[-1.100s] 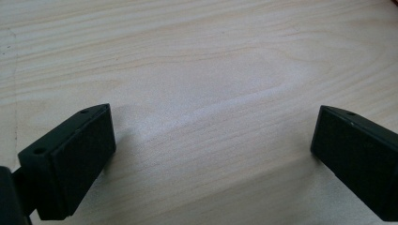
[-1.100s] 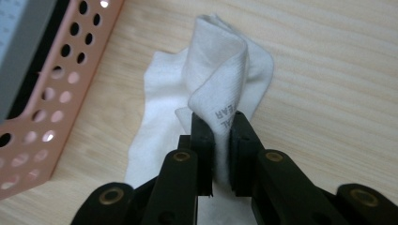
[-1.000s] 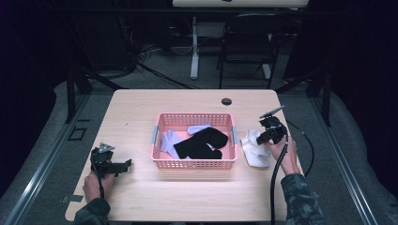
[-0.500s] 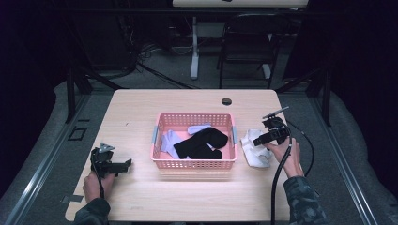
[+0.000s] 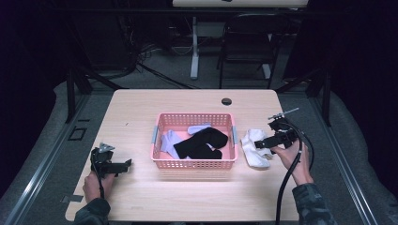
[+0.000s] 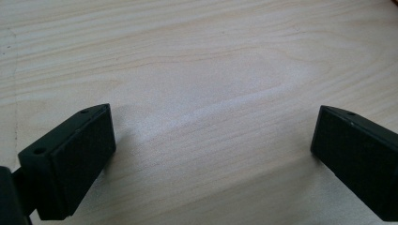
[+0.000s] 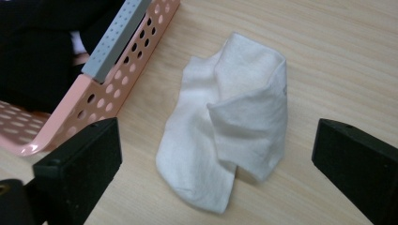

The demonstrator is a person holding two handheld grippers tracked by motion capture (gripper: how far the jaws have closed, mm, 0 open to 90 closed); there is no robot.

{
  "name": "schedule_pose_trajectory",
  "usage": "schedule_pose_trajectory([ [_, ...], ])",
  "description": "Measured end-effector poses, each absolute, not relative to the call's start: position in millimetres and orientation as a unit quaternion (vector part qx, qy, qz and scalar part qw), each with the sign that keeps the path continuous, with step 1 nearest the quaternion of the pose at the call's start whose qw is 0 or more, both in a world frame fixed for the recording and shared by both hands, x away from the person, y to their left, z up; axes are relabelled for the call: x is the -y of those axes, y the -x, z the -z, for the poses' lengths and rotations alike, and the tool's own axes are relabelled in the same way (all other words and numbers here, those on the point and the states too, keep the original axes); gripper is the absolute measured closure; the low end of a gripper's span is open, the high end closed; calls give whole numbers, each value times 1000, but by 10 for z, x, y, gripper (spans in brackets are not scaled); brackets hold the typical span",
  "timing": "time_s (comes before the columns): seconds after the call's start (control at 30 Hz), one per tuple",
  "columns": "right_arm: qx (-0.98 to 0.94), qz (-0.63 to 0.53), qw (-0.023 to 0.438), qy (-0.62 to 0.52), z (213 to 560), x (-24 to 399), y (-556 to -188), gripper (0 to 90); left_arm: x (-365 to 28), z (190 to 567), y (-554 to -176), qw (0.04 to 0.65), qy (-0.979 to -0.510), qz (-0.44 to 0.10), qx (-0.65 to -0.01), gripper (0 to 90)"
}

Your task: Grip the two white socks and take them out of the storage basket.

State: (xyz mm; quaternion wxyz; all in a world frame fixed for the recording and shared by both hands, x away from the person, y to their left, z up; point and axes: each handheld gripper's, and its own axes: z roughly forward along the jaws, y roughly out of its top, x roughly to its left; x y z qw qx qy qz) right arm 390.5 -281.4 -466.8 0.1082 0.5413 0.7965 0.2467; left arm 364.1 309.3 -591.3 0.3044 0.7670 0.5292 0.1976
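Right gripper: jaws wide apart, just been opening, nothing between pads; poised above white sock. Sock crumpled flat on tabletop near right edge, just beside pink basket. Left gripper: jaws apart, empty, near front-left corner.
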Motion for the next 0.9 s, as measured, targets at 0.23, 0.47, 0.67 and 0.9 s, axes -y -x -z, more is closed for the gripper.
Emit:
schedule_pose_trajectory([
  [0.23,-796,-246,121,-540,4699,2934,-3679,0,-3092,5913,-3641,304,-767,-198,-529,0],
  [0.47,-792,-240,127,-546,4866,3064,-3461,0,-3093,5913,-3641,304,-767,-198,-529,0],
  [0.67,-794,-231,118,-550,5114,3112,-3323,0,-3093,5913,-3642,304,-767,-198,-529,0],
  [0.9,-794,-215,99,-560,5278,3156,-3275,0,-3091,5914,-3642,305,-766,-198,-530,0],
])
